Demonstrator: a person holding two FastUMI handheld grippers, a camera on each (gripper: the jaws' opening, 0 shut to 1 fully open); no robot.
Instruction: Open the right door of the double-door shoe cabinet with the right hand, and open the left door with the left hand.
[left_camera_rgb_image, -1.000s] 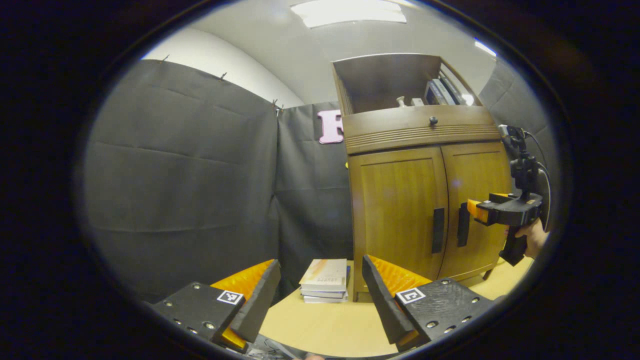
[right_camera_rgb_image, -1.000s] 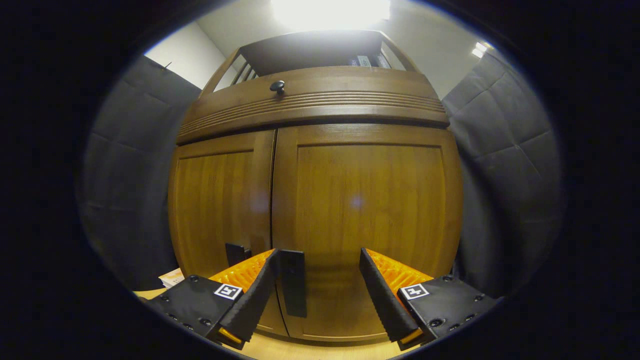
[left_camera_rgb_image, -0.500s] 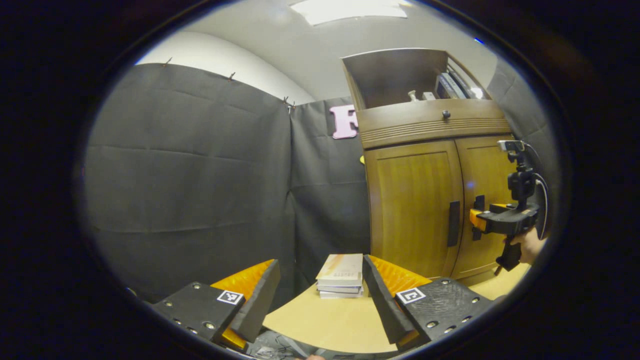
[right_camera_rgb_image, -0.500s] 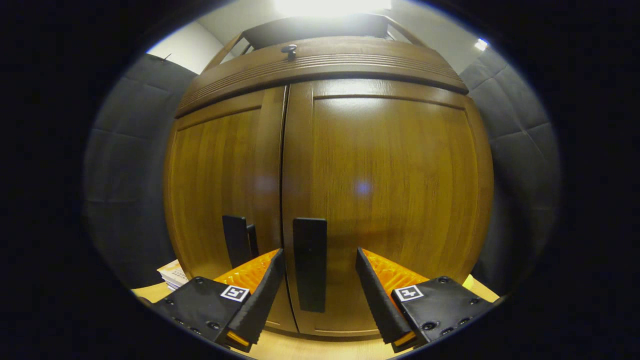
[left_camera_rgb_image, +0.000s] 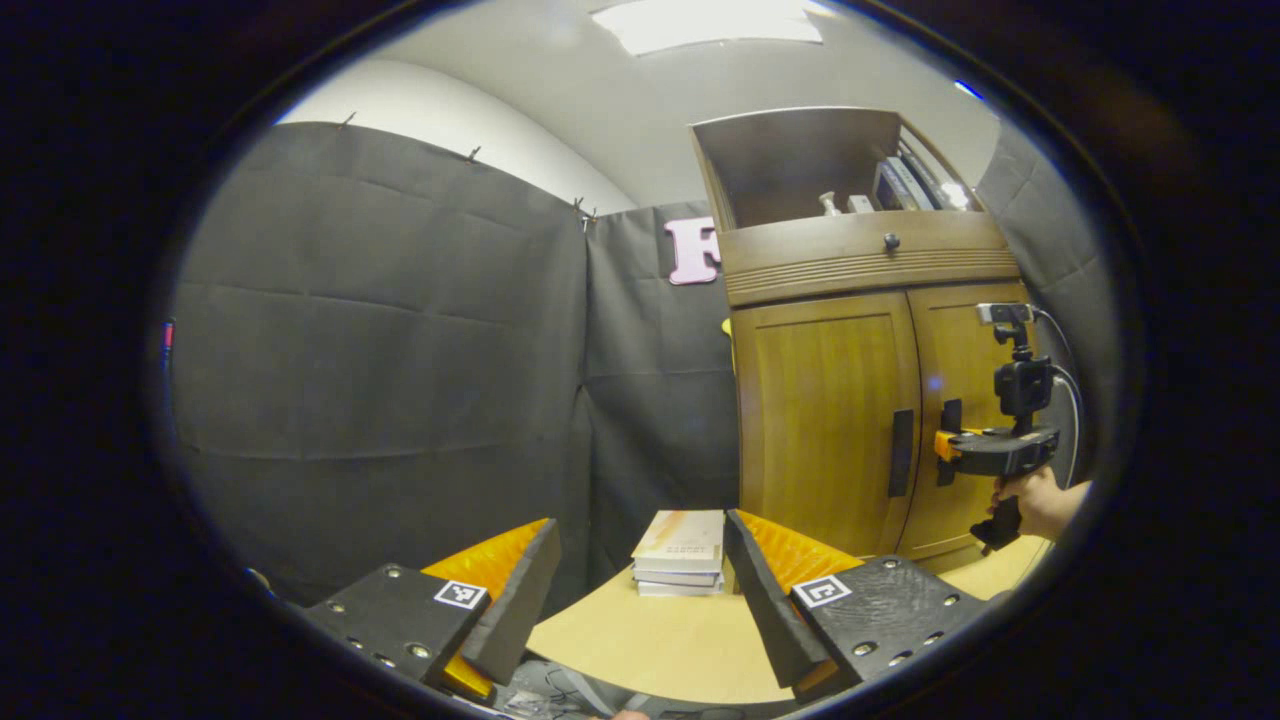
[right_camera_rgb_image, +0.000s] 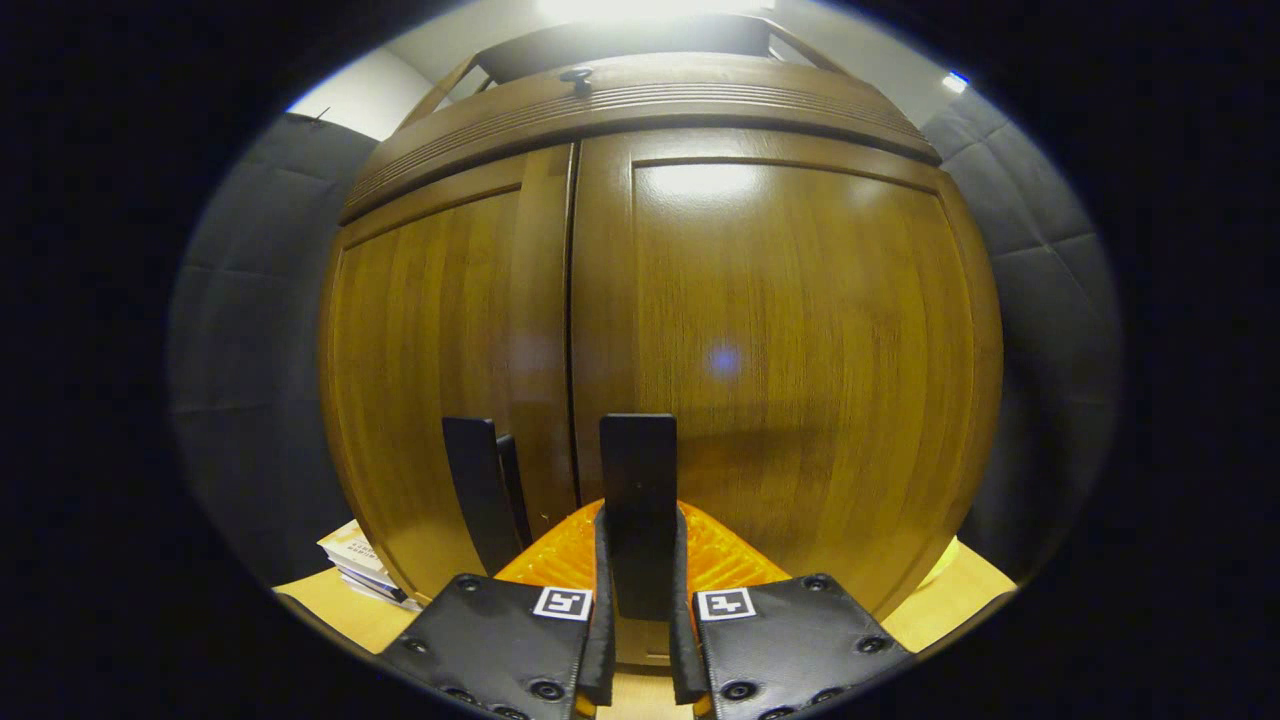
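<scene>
The wooden shoe cabinet stands at the right of the left gripper view with both doors closed. In the right gripper view my right gripper is shut on the black vertical handle of the right door; both pads press its sides. The left door and its handle are just to the left. My left gripper is open over the table, well short of the left door and its handle. A hand holds the right gripper at the right handle.
A stack of books lies on the light wooden table beside the cabinet's left side. A drawer front with a small knob sits above the doors. The open shelf on top holds books. Black cloth hangs on the left.
My right gripper has moved in to the right door's handle and closed from open onto it. The left gripper has stayed open and shifted only slightly.
</scene>
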